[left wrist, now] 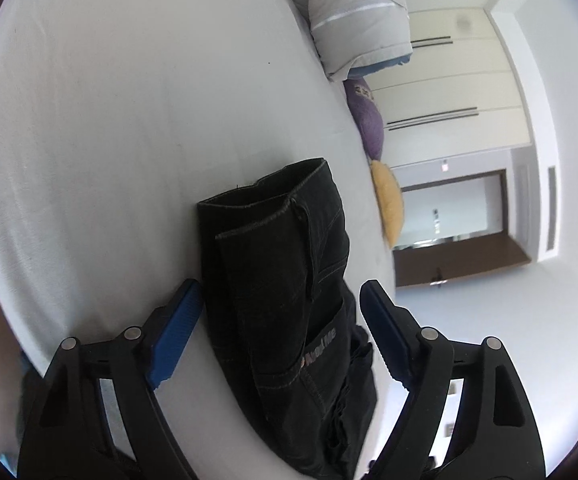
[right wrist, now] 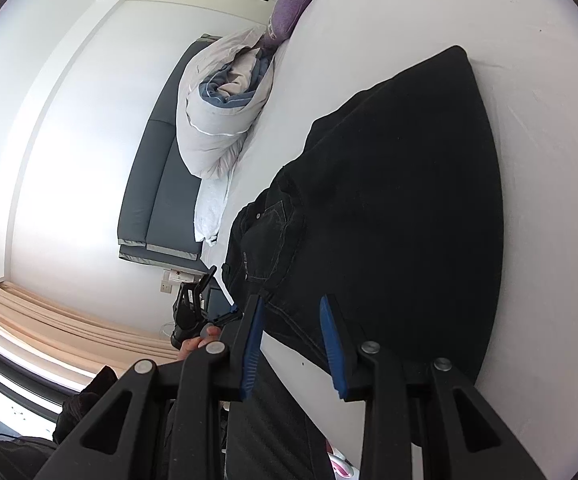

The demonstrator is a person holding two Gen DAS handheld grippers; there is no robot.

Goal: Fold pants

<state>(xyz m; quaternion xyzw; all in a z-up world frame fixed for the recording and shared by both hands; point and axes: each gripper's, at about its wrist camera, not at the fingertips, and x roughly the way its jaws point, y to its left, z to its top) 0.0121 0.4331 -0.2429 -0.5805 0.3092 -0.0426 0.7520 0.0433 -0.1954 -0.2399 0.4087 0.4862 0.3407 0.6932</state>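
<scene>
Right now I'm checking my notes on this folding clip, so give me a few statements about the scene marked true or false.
1. The black denim pants lie on a white bed sheet. True.
2. The left gripper is clamped shut on the fabric. False: its blue pads stand wide apart on either side of the pants, not pressing on them.
3. A purple cushion and a yellow cushion sit at the bed's edge. True.
4. The rolled duvet is bright red. False: it is light grey with a blue lining.
5. The right gripper has pants fabric between its fingers. True.
</scene>
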